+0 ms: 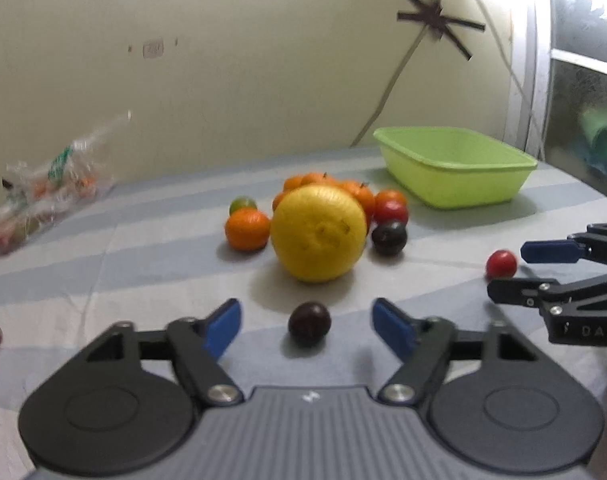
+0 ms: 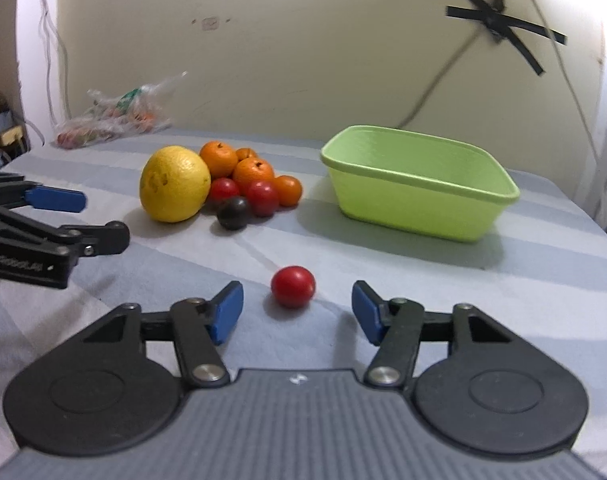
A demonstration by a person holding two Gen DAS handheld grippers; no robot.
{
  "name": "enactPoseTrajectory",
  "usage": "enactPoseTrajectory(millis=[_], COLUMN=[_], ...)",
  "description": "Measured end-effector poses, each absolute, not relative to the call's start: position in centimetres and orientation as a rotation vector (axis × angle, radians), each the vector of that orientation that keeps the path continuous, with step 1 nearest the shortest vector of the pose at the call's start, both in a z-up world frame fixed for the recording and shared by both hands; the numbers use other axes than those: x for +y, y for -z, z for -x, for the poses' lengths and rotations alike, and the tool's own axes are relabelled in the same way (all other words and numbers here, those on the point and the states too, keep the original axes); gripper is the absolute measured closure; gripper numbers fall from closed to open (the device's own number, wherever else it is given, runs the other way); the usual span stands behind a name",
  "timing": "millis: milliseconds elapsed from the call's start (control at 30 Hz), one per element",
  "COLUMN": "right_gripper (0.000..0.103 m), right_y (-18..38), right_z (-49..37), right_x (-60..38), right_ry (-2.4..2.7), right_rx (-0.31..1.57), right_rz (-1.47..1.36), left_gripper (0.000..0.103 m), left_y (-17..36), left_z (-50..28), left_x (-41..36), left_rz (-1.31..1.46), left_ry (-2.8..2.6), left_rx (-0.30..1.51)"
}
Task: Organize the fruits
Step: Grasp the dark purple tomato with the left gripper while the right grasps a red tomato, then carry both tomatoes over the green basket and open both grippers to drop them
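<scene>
Sitting at the far right of the table (image 2: pixel 503 300), the green tub (image 2: pixel 419 188) is the only open container I can see, and what shows of its inside is bare green plastic, with no fruit in it. Its near wall hides the floor of the tub from both cameras, so I cannot speak for the very bottom.

A crumpled clear plastic bag (image 2: pixel 115 120) lies at the far left against the wall (image 2: pixel 303 60), with orange, red and green bits showing through; I cannot tell what they are.

All the loose fruit is on the striped cloth, outside the tub. A big yellow citrus (image 2: pixel 174 184) fronts a pile of oranges (image 2: pixel 253 172), red fruits (image 2: pixel 262 197) and one dark plum (image 2: pixel 233 212), all touching or nearly so. From the left wrist I also see a small green-and-orange fruit (image 1: pixel 242 203) at the pile's far left.

My left tongs (image 1: pixel 307 320) are released, jaws apart on either side of a lone dark plum (image 1: pixel 309 323), pads not touching it. My right tongs (image 2: pixel 297 308) are also released, straddling a lone red fruit (image 2: pixel 293 286) that sits clear of both blue pads (image 2: pixel 227 312). Both lone fruits rest on the table, well apart from the tub.
</scene>
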State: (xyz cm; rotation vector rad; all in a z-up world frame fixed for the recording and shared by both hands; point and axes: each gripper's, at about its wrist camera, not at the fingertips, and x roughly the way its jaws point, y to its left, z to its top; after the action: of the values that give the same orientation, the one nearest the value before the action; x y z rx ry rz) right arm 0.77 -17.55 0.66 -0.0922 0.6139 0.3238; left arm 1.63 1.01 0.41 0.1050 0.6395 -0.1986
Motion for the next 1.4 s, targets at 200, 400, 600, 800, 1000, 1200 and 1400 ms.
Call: enactPoseTrajectory(millis=[200,400,600,800,1000,1200,1400], right_gripper=[0.067,0.076,0.076,0.076,0.074,0.060,0.061], right_y=[-0.3,-1.0,-3.4,-3.5,-2.1,-1.8,-2.6], right_z=[-1.2,-1.4,-3.5,-8.2,-9.7,-9.5,-8.1], right_x=[-17.5,-18.8,-21.4,-23.9,-24.2,-25.5,-26.0], right_ry=[-0.384,-0.402,-0.322,-0.218,-0.195,-0.199,-0.212], right_rx=[0.623,0.595,0.442,0.410,0.436,0.438,0.348], right_rz=[0.103,0.041,0.016,0.014,0.037,-0.030,-0.067], left_gripper=[0.078,0.078,0.078,0.077,0.072,0.059,0.059], left_y=[0.2,-2.0,-4.7,-4.4,-2.9,-3.5,-6.6], left_z=[-1.4,-2.2,-7.6,-14.5,-16.8,-16.2,-11.6], left_x=[1.0,-1.5,-5.7,-10.7,-13.1,-12.4,-6.7], left_rz=[-0.074,-0.045,-0.020,0.002,-0.017,0.001,0.105], left_ry=[0.209,0.338,0.444,0.489,0.477,0.469,0.450], left_rx=[0.670,0.640,0.590,0.634,0.675,0.643,0.522])
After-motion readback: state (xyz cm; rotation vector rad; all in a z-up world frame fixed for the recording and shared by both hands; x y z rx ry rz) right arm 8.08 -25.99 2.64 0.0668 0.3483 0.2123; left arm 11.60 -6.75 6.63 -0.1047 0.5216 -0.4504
